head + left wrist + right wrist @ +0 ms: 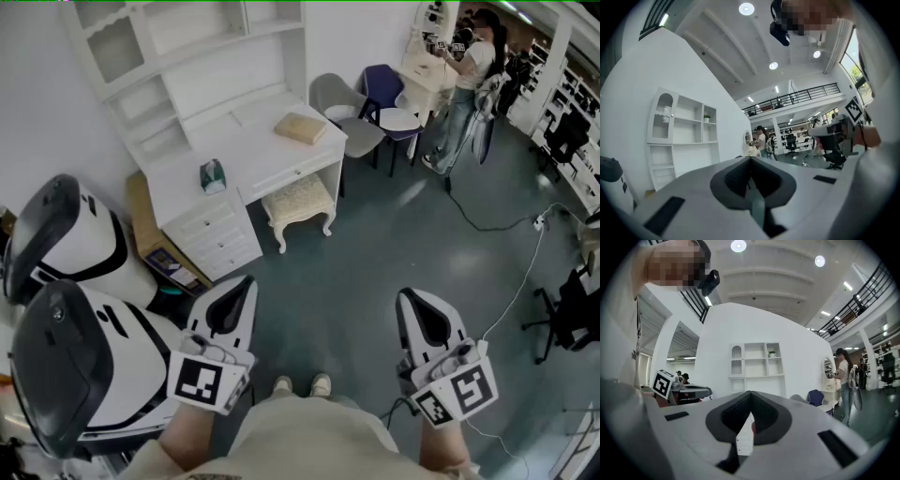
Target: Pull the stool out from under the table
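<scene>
Tucked partway under table (248, 136) front edge, right end: stool (298, 200). Closed tight, empty, well apart from it: left gripper (246, 284), right gripper (406, 298). Probably rigid, lightish, cushion soft; take front seat rail or leg

White left gripper (246, 283) and right gripper (406, 298) (black-and-white marker cubes (202, 380)); beige trousers (309, 436).

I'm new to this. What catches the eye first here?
Two white handheld tools fill the foreground of the head view: the left gripper and right gripper, both shut and empty. Beyond them, a cream stool sits tucked under the white desk.
</scene>
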The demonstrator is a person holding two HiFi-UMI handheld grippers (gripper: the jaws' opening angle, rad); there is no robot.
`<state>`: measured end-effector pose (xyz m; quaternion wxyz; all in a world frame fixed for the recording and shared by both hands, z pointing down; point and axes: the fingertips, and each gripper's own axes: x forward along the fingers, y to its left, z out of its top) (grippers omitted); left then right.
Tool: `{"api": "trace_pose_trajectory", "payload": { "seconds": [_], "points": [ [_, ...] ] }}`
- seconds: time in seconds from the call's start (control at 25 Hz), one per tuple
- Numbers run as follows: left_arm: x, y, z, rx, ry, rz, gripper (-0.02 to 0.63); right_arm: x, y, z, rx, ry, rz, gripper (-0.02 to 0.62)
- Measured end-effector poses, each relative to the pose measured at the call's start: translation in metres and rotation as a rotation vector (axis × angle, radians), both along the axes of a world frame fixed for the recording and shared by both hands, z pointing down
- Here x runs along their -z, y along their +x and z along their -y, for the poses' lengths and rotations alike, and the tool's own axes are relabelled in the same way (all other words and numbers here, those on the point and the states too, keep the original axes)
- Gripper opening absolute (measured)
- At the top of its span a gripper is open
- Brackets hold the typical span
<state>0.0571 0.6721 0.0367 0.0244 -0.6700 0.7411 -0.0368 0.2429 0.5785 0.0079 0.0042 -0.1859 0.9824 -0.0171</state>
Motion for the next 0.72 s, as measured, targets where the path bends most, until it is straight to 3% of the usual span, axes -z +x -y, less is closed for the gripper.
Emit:
{"api": "trace_pose_trajectory", "payload": {
  "seconds": [0.28,0.72],
  "points": [
    [-0.003,0.013,0.003,-0.006,-0.015,-0.007,0.02,0.004,0.011,0.011,-0.019,-0.026,0.051,0.021],
    [-0.004,0.025,0.019,0.012,-0.016,-0.014,0.02,-0.006,0.023,0.021,0.036,-0.005,0.032,0.024]
  ]
}}
